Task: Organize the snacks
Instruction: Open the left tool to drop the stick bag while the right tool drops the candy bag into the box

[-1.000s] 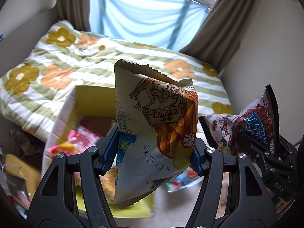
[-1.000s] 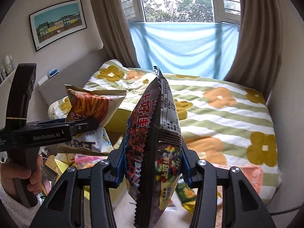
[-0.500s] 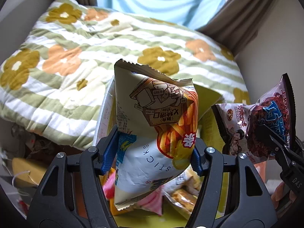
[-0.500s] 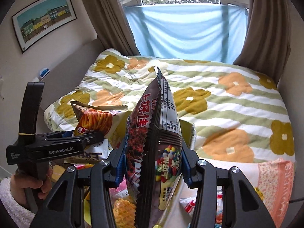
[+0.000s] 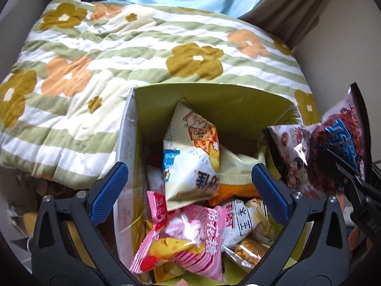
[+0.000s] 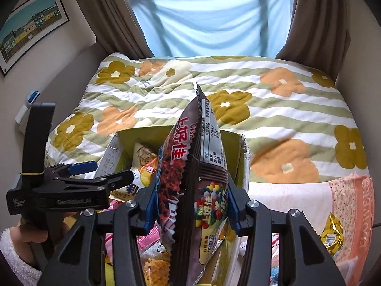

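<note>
A yellow-green cardboard box (image 5: 214, 102) stands against the bed, holding several snack packs. My left gripper (image 5: 190, 188) is open above it. The white and orange sticks bag (image 5: 190, 157) lies loose in the box, leaning on its far wall. A pink marshmallow pack (image 5: 190, 240) lies in front. My right gripper (image 6: 190, 205) is shut on a dark chocolate snack bag (image 6: 195, 166), held upright above the box's right side (image 6: 240, 157). That bag also shows in the left wrist view (image 5: 328, 152), and the left gripper in the right wrist view (image 6: 95, 174).
A bed with a green-striped floral quilt (image 6: 262, 100) lies behind the box. A pink towel (image 6: 350, 205) and a gold wrapper (image 6: 331, 236) lie at the right. Curtains and a blue sheet (image 6: 214, 21) hang at the back.
My left gripper has opened and let go of the sticks bag, which has dropped into the box. Both grippers have tilted down over the box. The right still holds its bag.
</note>
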### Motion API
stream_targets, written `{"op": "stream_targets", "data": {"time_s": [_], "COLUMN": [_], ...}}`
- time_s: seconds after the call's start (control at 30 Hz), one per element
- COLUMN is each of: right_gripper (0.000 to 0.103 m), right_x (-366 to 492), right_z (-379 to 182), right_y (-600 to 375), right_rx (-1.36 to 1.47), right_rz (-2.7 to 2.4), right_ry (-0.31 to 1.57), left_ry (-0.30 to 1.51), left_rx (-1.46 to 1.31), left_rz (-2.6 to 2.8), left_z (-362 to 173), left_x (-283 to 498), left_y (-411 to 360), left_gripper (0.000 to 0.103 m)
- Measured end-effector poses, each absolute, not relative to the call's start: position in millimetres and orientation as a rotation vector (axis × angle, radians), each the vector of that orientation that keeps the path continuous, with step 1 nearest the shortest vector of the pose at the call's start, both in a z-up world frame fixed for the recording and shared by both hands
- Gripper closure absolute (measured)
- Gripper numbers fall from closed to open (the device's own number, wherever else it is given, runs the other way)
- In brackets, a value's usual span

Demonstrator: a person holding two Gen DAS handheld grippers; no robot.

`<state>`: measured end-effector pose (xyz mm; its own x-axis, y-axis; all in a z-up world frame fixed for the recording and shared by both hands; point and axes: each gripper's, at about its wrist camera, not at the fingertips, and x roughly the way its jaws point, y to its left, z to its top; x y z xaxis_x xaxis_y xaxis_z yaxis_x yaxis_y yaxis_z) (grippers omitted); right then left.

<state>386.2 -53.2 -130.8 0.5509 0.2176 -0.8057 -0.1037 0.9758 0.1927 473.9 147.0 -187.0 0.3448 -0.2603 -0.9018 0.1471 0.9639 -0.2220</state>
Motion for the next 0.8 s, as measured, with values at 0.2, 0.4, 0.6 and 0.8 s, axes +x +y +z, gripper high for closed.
{"op": "stream_targets", "data": {"time_s": [0.2,0.4,0.6,0.8], "right_gripper": [0.058,0.058,0.058,0.017], "right_x": [392.3,401.7,411.0,408.8], "right_z": [-138.3,-138.7,-151.9,-150.2], "right_y": [-52.6,-40.9,-38.2,-25.8], "right_rx": [0.157,0.003,-0.049,-0.127], "right_rz": [0.198,0.179,0.146,0.17], "right_ry": [0.987,0.995,0.998,0.92], "left_ry": [1.183,1.153,1.143,1.137], "left_rx": [-0.157,-0.127,-0.117,-0.118], "left_rz": [-0.251,-0.223,-0.22,-0.2], "left_z": [-181.8,-177.1,-174.7,-173.9], "left_x": [449.5,438.7,432.7,428.8], "left_y": [160.8,161.4,158.1,162.1], "left_gripper": [0.0,0.0,0.0,0.0]}}
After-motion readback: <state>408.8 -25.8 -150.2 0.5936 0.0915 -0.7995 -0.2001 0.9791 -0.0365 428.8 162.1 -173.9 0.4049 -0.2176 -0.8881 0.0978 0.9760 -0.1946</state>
